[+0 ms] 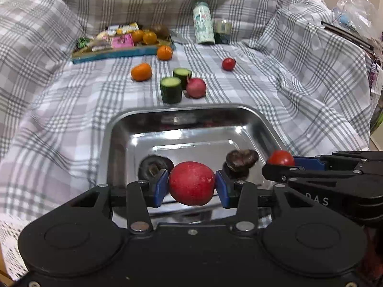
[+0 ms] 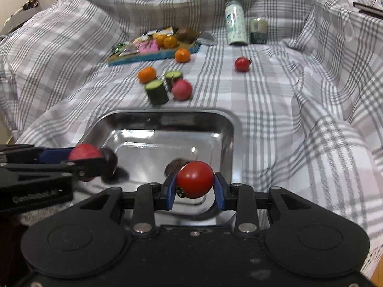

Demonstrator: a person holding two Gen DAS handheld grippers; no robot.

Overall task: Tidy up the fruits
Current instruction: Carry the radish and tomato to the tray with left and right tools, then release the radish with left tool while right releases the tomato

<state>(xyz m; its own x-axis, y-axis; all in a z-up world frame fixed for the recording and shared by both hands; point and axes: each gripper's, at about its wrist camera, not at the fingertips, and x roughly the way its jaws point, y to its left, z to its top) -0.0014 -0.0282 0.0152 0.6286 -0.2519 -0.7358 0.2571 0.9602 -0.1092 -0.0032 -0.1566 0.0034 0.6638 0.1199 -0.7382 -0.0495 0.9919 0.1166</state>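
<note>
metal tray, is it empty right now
No, the metal tray already holds two dark brown items, while the red fruit sits gripped above it.

red radish point(image 1: 191, 183) | round, lifted above steel tray point(image 1: 115, 143) || cherry tomato point(image 2: 195, 179) | glossy, lifted above tray

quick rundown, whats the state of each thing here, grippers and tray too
left gripper: shut on red radish
right gripper: shut on cherry tomato
metal tray: upright, holds two dark brown pieces
two cucumber chunks: standing on end on cloth
bottle: upright
</note>
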